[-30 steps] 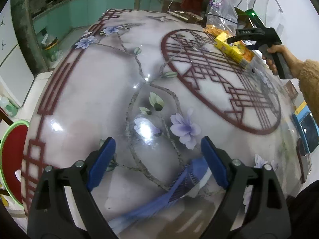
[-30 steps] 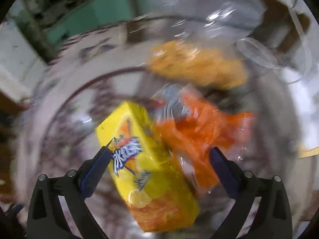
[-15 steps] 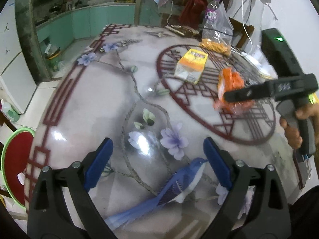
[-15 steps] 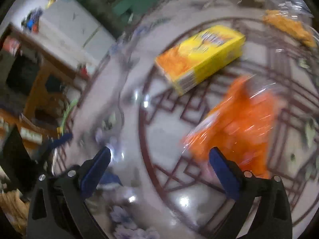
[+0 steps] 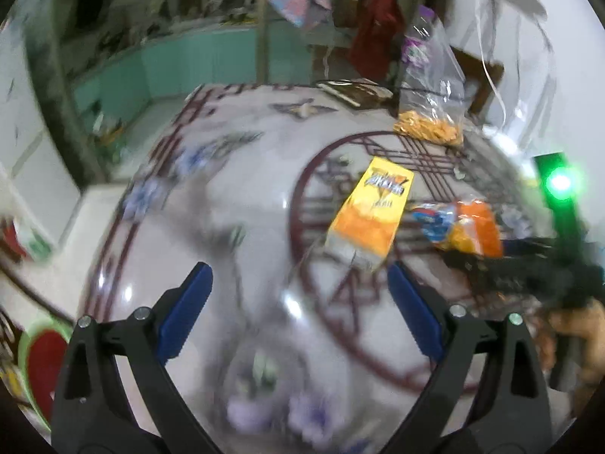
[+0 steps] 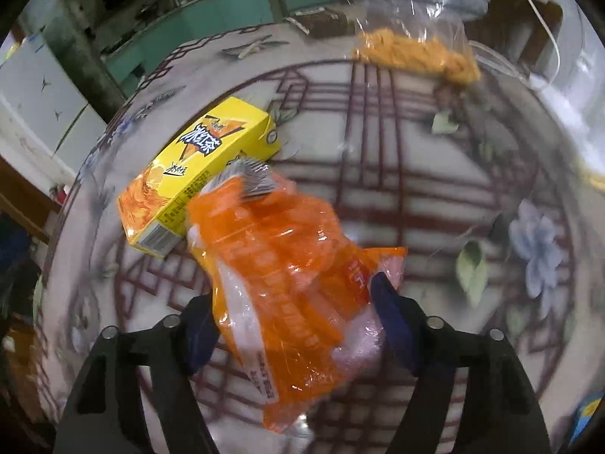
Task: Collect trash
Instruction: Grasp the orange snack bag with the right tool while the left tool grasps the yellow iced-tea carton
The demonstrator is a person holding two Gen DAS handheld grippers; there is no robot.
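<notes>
On the patterned desk [image 6: 435, 174], the yellow drink carton [image 6: 196, 174] and a clear bag of snacks [image 6: 416, 53] await collection. The right hand-held gripper [image 6: 291, 329] straddles the orange wrapper [image 6: 280, 272], jaws seemingly closing; the left hand-held gripper [image 5: 298, 310] hangs released, empty.

Glossy, crinkled orange plastic wrapper [image 6: 280, 276]; smooth printed yellow cardboard carton [image 6: 196, 166]; clear plastic bag [image 6: 416, 19]; polished, reflective stone-look tabletop [image 6: 435, 174]; matt black plastic gripper arms with blue pads [image 6: 393, 310].
</notes>
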